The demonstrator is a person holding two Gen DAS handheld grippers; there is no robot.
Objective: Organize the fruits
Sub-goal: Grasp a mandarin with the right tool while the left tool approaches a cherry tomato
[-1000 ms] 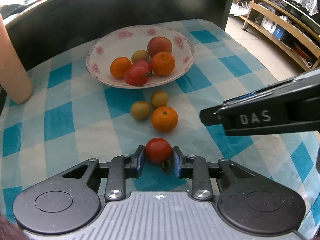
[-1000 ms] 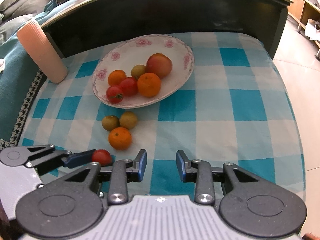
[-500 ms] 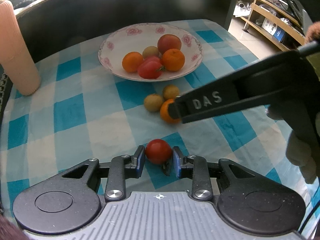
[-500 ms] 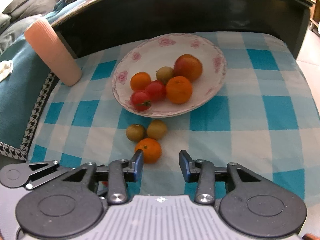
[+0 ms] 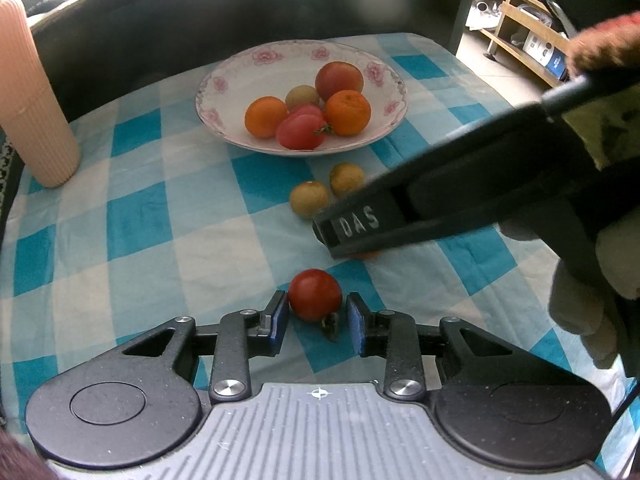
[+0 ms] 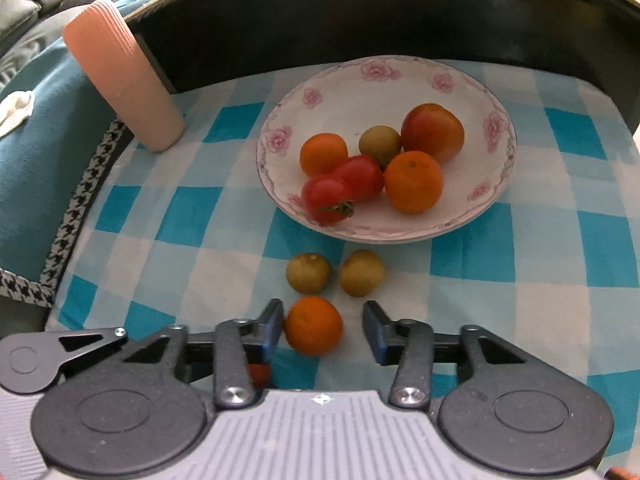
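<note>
A small red tomato (image 5: 314, 294) with a dried stem lies on the checked cloth between the pads of my left gripper (image 5: 317, 307). Its jaws are opening and a thin gap shows at the right pad. My right gripper (image 6: 323, 320) straddles a loose orange (image 6: 314, 325). Its jaws are closing: the left pad is at the fruit, the right pad stands clear. In the left wrist view the right gripper's finger (image 5: 360, 224) hides most of that orange. Two yellow-green fruits (image 6: 308, 273) (image 6: 362, 273) lie just beyond. The flowered plate (image 6: 400, 76) holds several oranges and tomatoes.
A ribbed pink cup (image 5: 36, 100) stands at the cloth's far left. A dark raised wall (image 6: 360, 12) runs behind the plate. A teal cushion with houndstooth trim (image 6: 40, 160) borders the left edge. The person's gloved hand (image 5: 580, 312) holds the right gripper's handle.
The right gripper moved left and down over the loose orange, its finger now covering it in the left wrist view. The left pads eased slightly off the tomato.
</note>
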